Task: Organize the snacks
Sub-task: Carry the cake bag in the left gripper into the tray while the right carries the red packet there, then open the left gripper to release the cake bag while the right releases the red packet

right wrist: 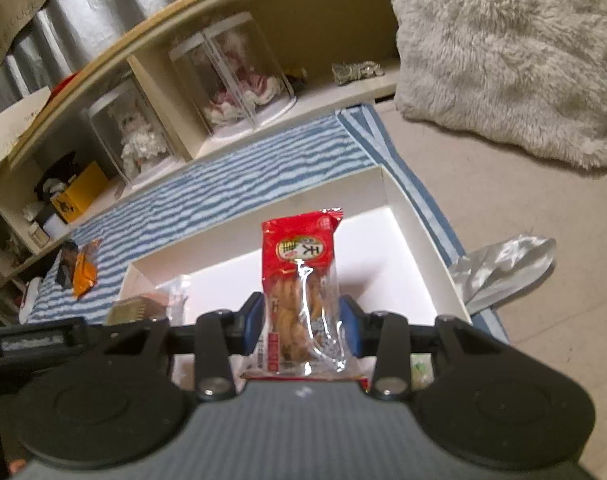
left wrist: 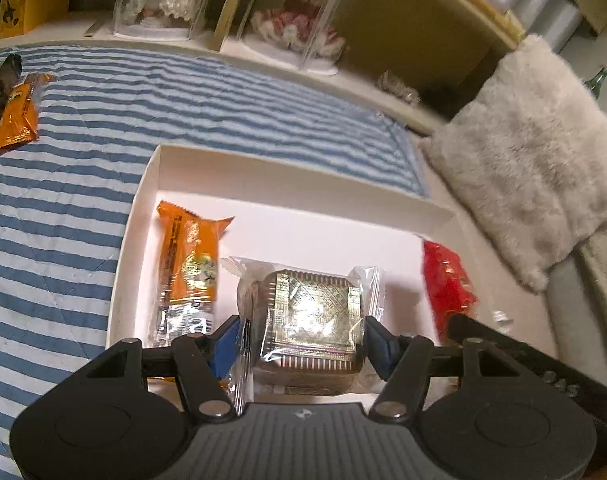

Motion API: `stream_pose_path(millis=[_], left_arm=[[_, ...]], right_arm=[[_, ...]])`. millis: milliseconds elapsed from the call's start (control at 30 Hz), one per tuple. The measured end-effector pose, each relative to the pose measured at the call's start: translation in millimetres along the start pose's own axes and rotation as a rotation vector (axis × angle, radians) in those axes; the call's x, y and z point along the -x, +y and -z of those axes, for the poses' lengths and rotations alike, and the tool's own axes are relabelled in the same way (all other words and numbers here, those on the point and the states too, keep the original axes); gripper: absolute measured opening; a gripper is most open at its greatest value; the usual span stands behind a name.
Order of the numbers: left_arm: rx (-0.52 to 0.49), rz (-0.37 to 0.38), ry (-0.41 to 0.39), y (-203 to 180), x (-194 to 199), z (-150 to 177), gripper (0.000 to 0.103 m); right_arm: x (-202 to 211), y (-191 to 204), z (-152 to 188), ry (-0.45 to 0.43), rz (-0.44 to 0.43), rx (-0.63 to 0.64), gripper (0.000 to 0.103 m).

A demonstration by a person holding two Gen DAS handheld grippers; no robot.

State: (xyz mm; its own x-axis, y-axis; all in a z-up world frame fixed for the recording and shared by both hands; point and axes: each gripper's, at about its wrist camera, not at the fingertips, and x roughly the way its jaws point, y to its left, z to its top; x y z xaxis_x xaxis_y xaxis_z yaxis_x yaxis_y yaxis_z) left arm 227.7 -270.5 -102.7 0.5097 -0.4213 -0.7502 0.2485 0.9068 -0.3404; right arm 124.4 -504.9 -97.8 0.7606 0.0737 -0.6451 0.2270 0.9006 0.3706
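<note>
left gripper [left wrist: 301, 340]: jaws clamp gold-foil cake packet [left wrist: 309, 312] by its sides, crushable, over white box [left wrist: 151, 176] | right gripper [right wrist: 301, 324]: jaws pinch red twist-snack packet [right wrist: 299, 280], light, slippery, brittle, mid-body.

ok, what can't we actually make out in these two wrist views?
- Left wrist: near end of the orange bar in the box, hidden behind the left gripper.
- Left wrist: red pack, blurred, lower end covered by the right gripper's finger.
- Right wrist: gold cake, mostly hidden behind the left gripper's finger.
- Both: dolls in the shelf cases, blurred.
</note>
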Motion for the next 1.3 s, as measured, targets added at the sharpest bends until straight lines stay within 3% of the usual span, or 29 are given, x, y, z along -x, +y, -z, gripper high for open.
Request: stream_pose_path(millis=[100,267,400,567,700,867,967,1100,1300], left_arm=[[-0.030,-0.059,-0.003,1,-9,-1,0.065],[-0.077,-0.090,0.016,-4,-25,1,0.065],[-0.045,-0.037,0.046,-5,-32,12,0.065],[-0.027,-0.032,0.049,-6,-29,14,0.065],[0.017,-0.072,0.025,4,-27,10,0.065],[0.064,-0.039,0.057,8,-26,8,0.066],[0.070,-0.036,0.077,7,-26,7,0.067],[0.075,-0.034,0.087,8,-23,7,0.068],[0.058,-0.025,0.092,5,-13,6,0.076]], right_arm=[[-6,-4,1,0.023,0.005,-0.002,0.047],[-10,-7,1,0.033,0.008,-0.009,0.047],[-12,-8,2,0.043,0.019,-0.013,0.047],[-14,-11,3,0.062,0.039,-0.017,0.047],[-15,-12,4,0.062,0.053,-0.013,0.047],[-20,-11,6,0.086,0.100,0.020,0.048],[-27,-11,10,0.120,0.132,0.037,0.054],[-23,-7,11,0.112,0.174,0.050,0.071],[-18,-10,11,0.131,0.171,0.039,0.072]])
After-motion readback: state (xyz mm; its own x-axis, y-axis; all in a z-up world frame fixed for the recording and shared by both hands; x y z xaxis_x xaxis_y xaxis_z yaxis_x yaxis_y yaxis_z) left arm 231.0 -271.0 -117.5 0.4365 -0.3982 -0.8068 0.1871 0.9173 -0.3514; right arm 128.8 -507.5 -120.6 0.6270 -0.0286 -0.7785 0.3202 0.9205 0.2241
